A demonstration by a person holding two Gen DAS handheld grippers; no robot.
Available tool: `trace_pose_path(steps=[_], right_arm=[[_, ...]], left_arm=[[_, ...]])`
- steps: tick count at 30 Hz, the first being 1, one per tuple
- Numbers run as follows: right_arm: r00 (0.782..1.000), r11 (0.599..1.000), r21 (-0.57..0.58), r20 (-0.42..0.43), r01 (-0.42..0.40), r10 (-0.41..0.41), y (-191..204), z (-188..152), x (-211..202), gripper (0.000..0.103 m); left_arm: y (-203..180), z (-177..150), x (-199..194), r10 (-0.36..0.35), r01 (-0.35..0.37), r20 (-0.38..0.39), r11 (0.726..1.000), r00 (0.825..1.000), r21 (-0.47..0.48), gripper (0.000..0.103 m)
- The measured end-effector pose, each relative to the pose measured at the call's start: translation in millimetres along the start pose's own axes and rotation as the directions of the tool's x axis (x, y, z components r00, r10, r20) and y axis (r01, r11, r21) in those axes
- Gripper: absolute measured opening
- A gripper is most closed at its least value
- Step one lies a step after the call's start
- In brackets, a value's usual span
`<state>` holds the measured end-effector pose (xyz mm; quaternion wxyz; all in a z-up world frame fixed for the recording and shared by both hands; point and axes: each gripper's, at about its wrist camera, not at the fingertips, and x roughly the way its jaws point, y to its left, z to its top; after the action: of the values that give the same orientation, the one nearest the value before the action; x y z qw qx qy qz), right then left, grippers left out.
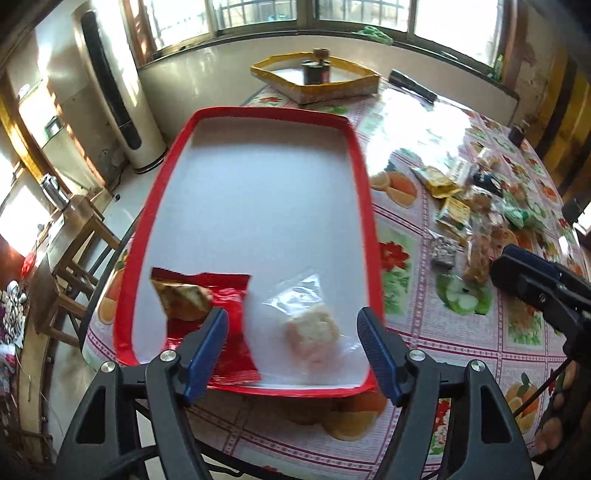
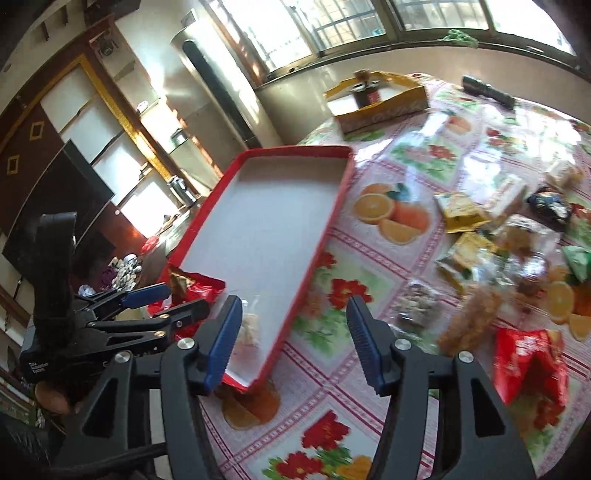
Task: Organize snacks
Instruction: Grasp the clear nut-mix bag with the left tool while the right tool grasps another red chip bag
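- Hovering my left gripper [image 1: 291, 334], jaws spread, over the shallow red-rimmed white tray [image 1: 192, 155] holding a glossy red foil snack packet [image 1: 218, 295] and a clear crinkly bag of pale puffed snack [image 1: 314, 328].
- My right gripper [image 2: 293, 339], jaws apart, hangs above the fruit-print vinyl tablecloth [image 2: 369, 266], near a loose heap of wrapped snacks [image 2: 491, 243].

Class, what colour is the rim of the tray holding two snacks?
Red; the tray rim shows best in the left wrist view.

A fruit-and-flower tablecloth [image 1: 461, 332] covers the table. At its far edge sits a yellow-rimmed box [image 1: 317, 79] with a dark jar [image 1: 316, 70] inside, and a black flashlight [image 1: 412, 85] lies just beside the box. A tall white fan or heater, hard to tell which, [image 1: 110, 92] stands near the window [image 1: 266, 16]. Wooden chairs [image 1: 74, 266] sit beside the table.
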<state>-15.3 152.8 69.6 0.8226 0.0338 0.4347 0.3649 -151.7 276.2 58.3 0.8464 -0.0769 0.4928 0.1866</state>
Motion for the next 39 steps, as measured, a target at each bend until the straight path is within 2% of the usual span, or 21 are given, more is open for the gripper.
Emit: trace_pose_path(steps=[6,9,16,20,26,33,39], right_arm=[[0.99,0.99,0.065,0.05,0.129,-0.132,-35,-17,-55,0.066],[0.98,0.98,0.077,0.064,0.183,-0.188,-47,-25,-73,0.07],[0.958,0.955,0.117,0.064,0.272,-0.281,-80,-40,-95,0.072],[0.951,0.943,0.151,0.049,0.295,-0.305,-97,-50,-101,0.072],[0.953,0.937,0.188,0.023,0.294,-0.303,-114,-58,-98,0.072],[0.956,0.938,0.201,0.016,0.283,-0.292,-120,-62,-94,0.075],[0.959,0.942,0.189,0.003,0.276,-0.282,-124,-61,-85,0.075]], left_arm=[[-52,-10,1,-0.062,0.067,-0.071,0.994,0.996,0.084,0.072],[-73,-15,1,-0.078,0.087,-0.083,0.989,0.994,0.122,0.072],[-97,-14,12,-0.129,0.149,-0.134,0.977,0.983,0.15,0.072],[-99,-7,18,-0.147,0.166,-0.142,0.977,0.979,0.133,0.072],[-99,3,21,-0.17,0.188,-0.142,0.975,0.975,0.117,0.072],[-102,14,39,-0.171,0.186,-0.161,0.979,0.972,0.084,0.072],[-110,38,61,-0.156,0.168,-0.148,0.983,0.977,0.076,0.072]])
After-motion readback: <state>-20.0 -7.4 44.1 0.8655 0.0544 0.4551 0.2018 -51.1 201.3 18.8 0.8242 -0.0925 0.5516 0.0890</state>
